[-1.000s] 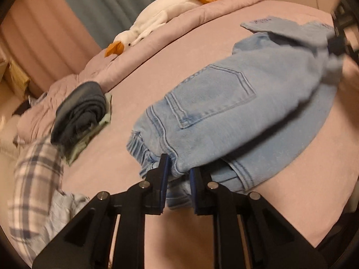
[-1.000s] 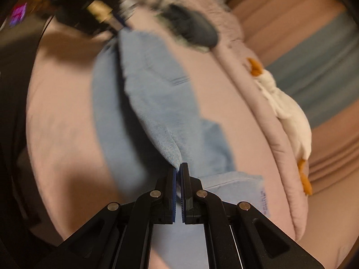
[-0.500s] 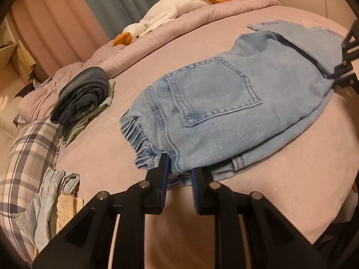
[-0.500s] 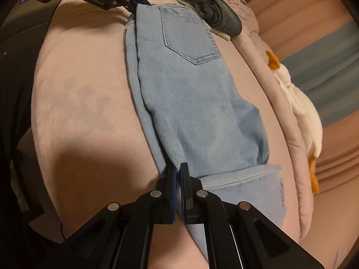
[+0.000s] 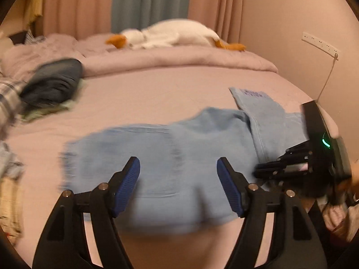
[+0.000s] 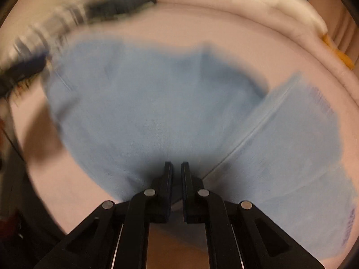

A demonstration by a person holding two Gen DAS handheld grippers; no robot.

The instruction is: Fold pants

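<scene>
blurred jeans (image 5: 179, 157) (waistband indistinct) on bed (image 5: 157, 94)

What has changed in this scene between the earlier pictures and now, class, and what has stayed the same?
The left gripper, earlier pinching the waistband of the jeans, has opened wide and let go, pulling back above them. The right gripper stays nearly shut at the fabric's fold. The jeans still lie on the bed; the dark folded clothes and plush goose are unmoved.

My left wrist camera sits low at the bed's (image 5: 157, 94) edge, looking across it toward the curtains (image 5: 148, 0). My right one hangs close above the pants (image 6: 157, 103), facing the same way. Both share pants and goose (image 5: 175, 33).
</scene>
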